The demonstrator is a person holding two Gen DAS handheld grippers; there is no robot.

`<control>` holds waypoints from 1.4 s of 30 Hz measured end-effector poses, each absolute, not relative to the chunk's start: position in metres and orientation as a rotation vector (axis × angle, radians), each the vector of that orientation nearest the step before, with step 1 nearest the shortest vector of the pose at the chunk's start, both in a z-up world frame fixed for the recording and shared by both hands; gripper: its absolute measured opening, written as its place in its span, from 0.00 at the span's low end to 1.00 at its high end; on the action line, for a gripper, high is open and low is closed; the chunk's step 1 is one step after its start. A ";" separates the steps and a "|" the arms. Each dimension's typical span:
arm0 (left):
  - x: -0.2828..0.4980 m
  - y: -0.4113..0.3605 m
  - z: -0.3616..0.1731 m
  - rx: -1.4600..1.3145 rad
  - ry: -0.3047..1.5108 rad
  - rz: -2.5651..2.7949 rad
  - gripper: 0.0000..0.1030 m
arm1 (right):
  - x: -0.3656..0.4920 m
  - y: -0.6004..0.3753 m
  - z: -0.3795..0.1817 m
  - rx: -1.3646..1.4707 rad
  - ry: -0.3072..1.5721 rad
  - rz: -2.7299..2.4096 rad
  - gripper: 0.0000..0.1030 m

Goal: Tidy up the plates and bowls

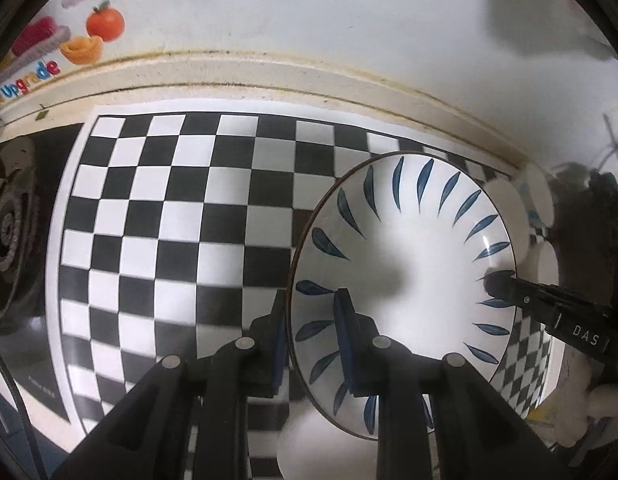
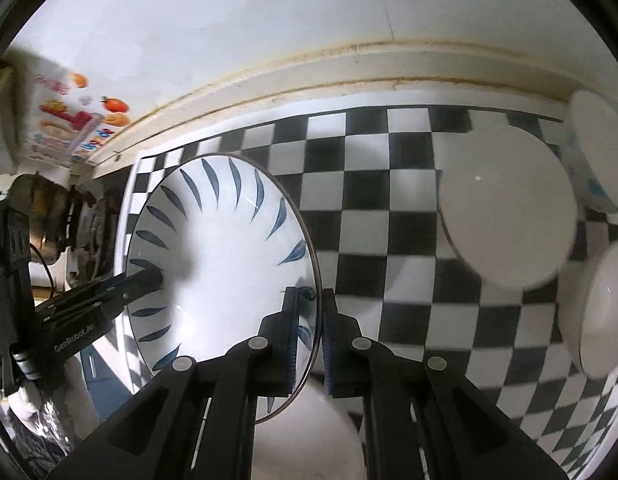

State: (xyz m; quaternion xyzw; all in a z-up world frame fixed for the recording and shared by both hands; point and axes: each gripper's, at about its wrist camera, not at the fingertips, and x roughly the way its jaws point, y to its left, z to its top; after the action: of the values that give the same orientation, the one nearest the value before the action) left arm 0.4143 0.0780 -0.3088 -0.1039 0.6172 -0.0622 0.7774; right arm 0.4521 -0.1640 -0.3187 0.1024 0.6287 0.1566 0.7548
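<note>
Bright, soft shadows; fisheye edges warped, slight blur.

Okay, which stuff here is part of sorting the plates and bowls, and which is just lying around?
Part of the job:
blue-leaf plate
left gripper
right gripper
plain white plate
white bowls

Just lying about:
checkered mat
fruit-printed carton

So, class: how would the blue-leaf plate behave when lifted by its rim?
The blue-leaf plate looks rigid and glazed, so probably slippery between the pads. Both tongs, left and right, straddle opposite rims; a single grip would likely let it tip. It is probably breakable if dropped.
</note>
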 end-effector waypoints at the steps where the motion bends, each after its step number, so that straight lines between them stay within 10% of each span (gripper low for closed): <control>1: 0.409 0.076 -0.304 -0.221 1.330 -0.138 0.19 | 0.441 -0.167 -0.311 0.227 1.359 0.349 0.11; 16: 0.329 0.062 -0.267 -0.186 1.287 -0.158 0.19 | 0.326 -0.182 -0.272 0.239 1.291 0.391 0.11; 42: 0.306 0.043 -0.350 -0.106 1.457 -0.145 0.20 | 0.294 -0.189 -0.368 0.258 1.437 0.346 0.11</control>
State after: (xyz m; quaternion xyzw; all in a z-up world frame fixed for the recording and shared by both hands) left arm 0.3063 0.0433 -0.3498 -0.0484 0.6649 -0.0660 0.7425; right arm 0.2942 -0.1893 -0.3685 0.1174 0.6530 0.1571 0.7315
